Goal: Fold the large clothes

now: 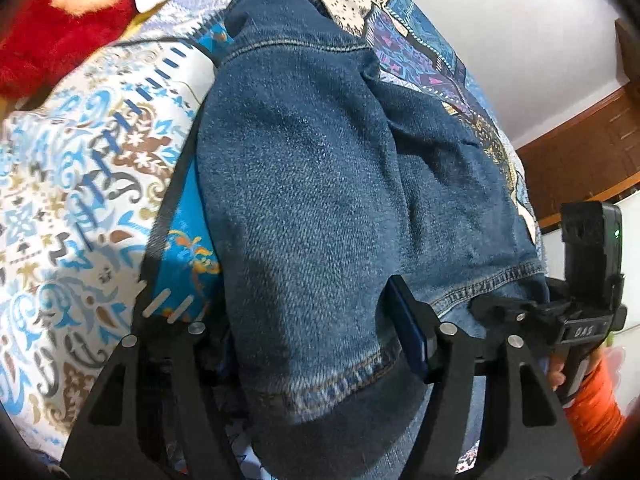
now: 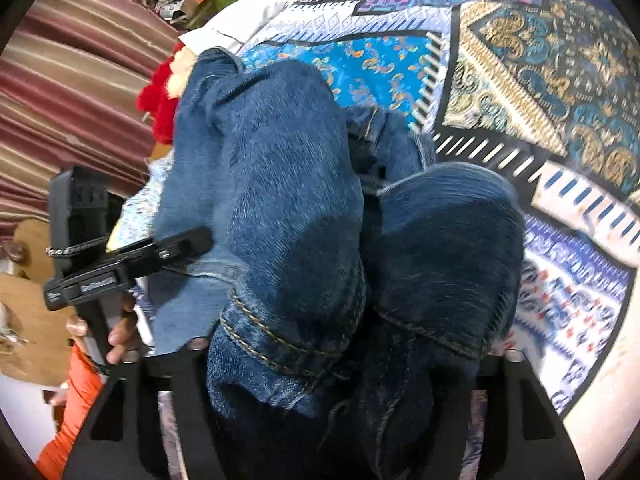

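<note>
Left tongs (image 1: 320,344) grip jeans (image 1: 320,168) at a stitched hem; right tongs (image 2: 348,344) pinch bunched denim. Jeans drape along the bed (image 1: 80,168) towards its near edge. Right hand (image 1: 558,374) clasps a handle marked "DAS".

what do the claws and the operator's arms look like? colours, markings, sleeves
Both claws are matte black plastic with angular cut-out finger frames and silver round bolt heads. The left claw shows a dark blue pad on one finger. The right claw is built the same. Each carries a white-lettered label plate, unreadable; one body has a green LED. Bare hands grip pale handles; the sleeves are orange.
</note>
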### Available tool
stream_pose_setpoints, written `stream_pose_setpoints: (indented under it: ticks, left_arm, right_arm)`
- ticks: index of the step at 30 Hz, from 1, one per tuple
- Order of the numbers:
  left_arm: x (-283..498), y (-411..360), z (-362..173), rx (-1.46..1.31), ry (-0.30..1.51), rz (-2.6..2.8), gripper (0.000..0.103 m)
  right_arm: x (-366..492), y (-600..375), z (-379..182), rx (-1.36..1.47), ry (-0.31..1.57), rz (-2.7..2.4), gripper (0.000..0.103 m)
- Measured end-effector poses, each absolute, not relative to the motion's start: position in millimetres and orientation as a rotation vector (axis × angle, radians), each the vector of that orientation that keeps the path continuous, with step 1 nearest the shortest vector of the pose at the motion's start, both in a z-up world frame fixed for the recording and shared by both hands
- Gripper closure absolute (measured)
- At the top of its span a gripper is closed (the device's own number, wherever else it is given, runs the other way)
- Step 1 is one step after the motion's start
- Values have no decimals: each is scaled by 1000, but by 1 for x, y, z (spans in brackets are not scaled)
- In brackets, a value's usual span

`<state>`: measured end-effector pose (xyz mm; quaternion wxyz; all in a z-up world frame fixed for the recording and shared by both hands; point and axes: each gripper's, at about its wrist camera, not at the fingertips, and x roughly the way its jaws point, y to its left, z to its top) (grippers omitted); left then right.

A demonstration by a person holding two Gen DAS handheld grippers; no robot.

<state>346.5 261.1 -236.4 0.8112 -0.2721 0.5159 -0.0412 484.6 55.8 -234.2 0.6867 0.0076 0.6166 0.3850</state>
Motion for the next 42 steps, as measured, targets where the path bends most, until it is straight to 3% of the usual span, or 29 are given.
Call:
stream_pose_setpoints:
  ticks: [5, 8, 11, 16, 23, 31, 36, 42]
  left_arm:
    - [320, 242, -203, -363, 1069, 70, 32]
    - [302, 218, -184, -192, 1034, 109, 23]
    - [288, 197, -184, -137, 1035, 62, 15]
    - [270, 177, -205, -151, 1024, 58, 2]
    - [234, 190, -222, -299, 1080, 75, 0]
    - [206, 198, -218, -218, 1123, 198, 0]
    - [187, 207, -180, -243, 1033, 224, 0]
    - [168, 190, -92, -217, 798, 210, 0]
  right_arm:
    - [480, 31, -209, 21, 1329, 827, 32]
    - [453, 8, -184, -43, 1219, 813, 23]
    - [430, -7, -165, -101, 1103, 778, 18]
    - [407, -4, -173, -170, 1094, 768, 17]
    - [400, -20, -213, -161, 1236, 748, 17]
    - [389, -62, -195, -109, 1219, 704, 17]
    - [371, -74, -158, -92, 1113, 682, 17]
    - [339, -79, -85, -31, 902, 723, 17]
